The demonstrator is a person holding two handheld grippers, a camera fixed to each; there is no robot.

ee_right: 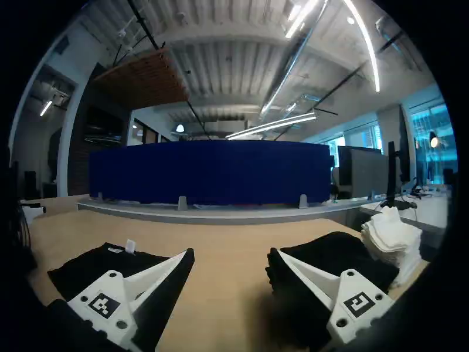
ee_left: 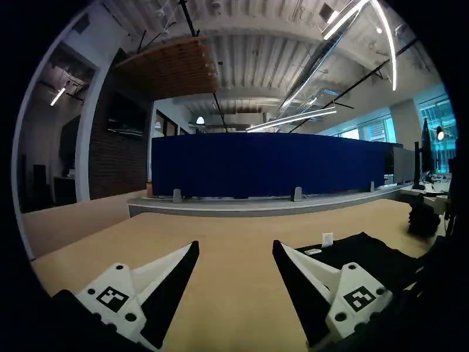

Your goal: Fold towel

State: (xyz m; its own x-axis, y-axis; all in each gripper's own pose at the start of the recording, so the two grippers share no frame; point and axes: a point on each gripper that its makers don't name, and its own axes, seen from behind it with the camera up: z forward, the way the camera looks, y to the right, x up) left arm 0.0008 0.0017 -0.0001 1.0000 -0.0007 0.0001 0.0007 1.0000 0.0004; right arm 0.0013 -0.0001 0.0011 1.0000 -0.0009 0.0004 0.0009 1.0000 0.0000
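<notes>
- Left gripper (ee_left: 235,245): the fingers are spread wide and hold nothing. Bare table (ee_left: 234,276) shows in the gap between them.
- Right gripper (ee_right: 230,252): the fingers are likewise spread wide with nothing between them. They are poised low over the same light wooden surface.
- Black towel (ee_right: 88,267): it lies flat on the table. In the right gripper view it sits to the left of the open gap, with a small white tag (ee_right: 130,246) standing up at its far edge.
- In the left gripper view a flat black cloth with a similar tag lies to the right of the gap. Neither gripper touches the cloth.
- Obstruction: in the right gripper view the left-hand finger overlaps the towel's near corner. In the left gripper view the right-hand finger covers the near edge of the cloth.
- Folded black stack (ee_right: 334,255): it rests on the table to the right of the gap in the right gripper view. The right-hand finger partly hides it.
- White stack of cloths (ee_right: 394,234): it stands just beside the folded black stack, at the table's right edge.
- Blue partition (ee_left: 264,164): it runs across the far side of the table on a grey rail.
- Monitor (ee_right: 394,170): it stands on a neighbouring desk beyond the white stack of cloths.
- Ceiling lights (ee_left: 293,119): long strips run overhead.
</notes>
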